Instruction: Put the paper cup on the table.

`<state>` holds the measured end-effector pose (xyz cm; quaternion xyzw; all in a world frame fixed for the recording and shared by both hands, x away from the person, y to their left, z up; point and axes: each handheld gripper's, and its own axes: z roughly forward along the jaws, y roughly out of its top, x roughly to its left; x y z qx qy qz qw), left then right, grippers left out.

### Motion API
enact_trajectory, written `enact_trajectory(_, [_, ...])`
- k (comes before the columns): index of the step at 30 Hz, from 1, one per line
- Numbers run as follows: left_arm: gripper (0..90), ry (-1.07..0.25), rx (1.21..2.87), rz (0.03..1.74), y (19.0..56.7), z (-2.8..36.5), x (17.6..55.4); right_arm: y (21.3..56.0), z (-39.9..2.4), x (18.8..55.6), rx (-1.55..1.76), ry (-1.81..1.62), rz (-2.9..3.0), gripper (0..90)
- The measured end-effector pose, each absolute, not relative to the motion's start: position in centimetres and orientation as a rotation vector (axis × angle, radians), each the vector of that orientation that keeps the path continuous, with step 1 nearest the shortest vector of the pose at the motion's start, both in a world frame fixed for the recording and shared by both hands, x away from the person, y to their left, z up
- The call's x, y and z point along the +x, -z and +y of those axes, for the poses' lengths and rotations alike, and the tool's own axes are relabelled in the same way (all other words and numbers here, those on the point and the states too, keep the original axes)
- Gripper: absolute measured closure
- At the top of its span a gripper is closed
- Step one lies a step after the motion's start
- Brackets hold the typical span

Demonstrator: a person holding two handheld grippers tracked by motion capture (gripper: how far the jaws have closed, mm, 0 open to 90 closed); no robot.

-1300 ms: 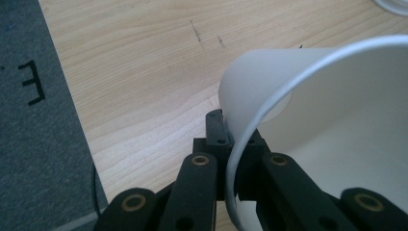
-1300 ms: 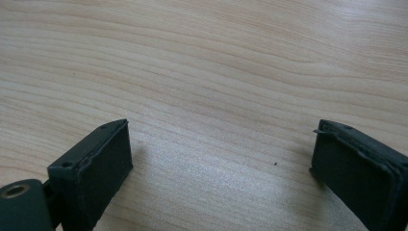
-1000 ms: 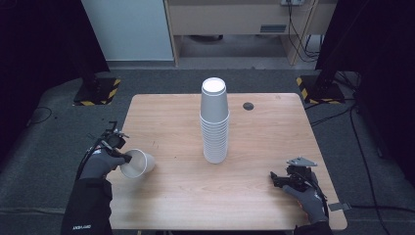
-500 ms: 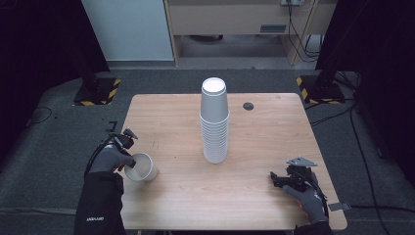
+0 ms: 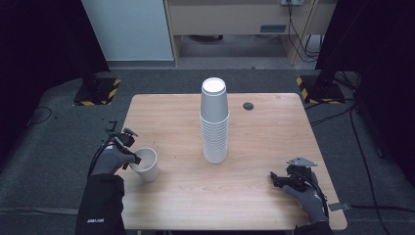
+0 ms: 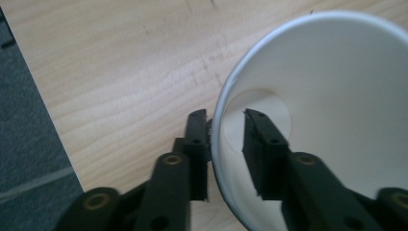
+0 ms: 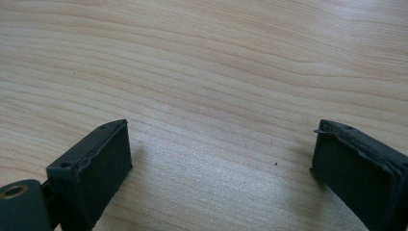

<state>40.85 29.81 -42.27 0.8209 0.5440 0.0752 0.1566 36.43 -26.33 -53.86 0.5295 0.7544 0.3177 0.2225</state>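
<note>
1. One loose white paper cup (image 5: 145, 164) is counted, standing upright with its mouth up; one tall stack of upturned white cups (image 5: 214, 122) is seen well apart from it, too tightly nested to be counted; one small dark disc (image 5: 248, 105) lies beyond the stack; two tongs are in use.
2. The left tongs (image 5: 133, 157) are held by a gloved hand (image 5: 107, 161) from the cup's outer side, angled down over the rim; in the left gripper view one jaw stands outside the cup wall (image 6: 337, 96) and the other inside, the rim between them; the outer jaw lies against the wall while a gap shows at the inner one; the jaws have just been opening, so the cup is released rather than clamped.
3. The right tongs (image 5: 274, 178) are rested low on the bench (image 5: 254, 205) under a gloved hand (image 5: 306, 193); their jaws are spread wide over bare wood, with nothing between them.
4. The loose cup sits close to the bench's left edge, just beside the left tongs; the right tongs lie near the front right corner; open wood is left between the two tongs, in front of the stack.
</note>
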Motion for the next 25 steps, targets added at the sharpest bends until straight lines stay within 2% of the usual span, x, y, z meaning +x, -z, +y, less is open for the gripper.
enact_trajectory(2, [61.8,-0.246,2.296,1.532,41.8,30.1,40.5,53.9,-26.3,36.4,1.463,-0.877,2.084,6.7])
enact_trajectory(6, [57.3,-0.298,2.191,1.497,40.9,30.9,39.6,53.9,-26.3,36.4,1.463,-0.877,2.084,6.7])
enact_trajectory(16, [44.5,-0.551,1.838,1.375,40.8,32.5,36.2,53.9,-26.3,36.4,1.465,-0.877,2.082,6.6])
enact_trajectory(25, [41.9,-0.644,1.553,1.294,42.9,32.1,33.3,53.9,-26.3,36.4,1.466,-0.873,2.081,5.7])
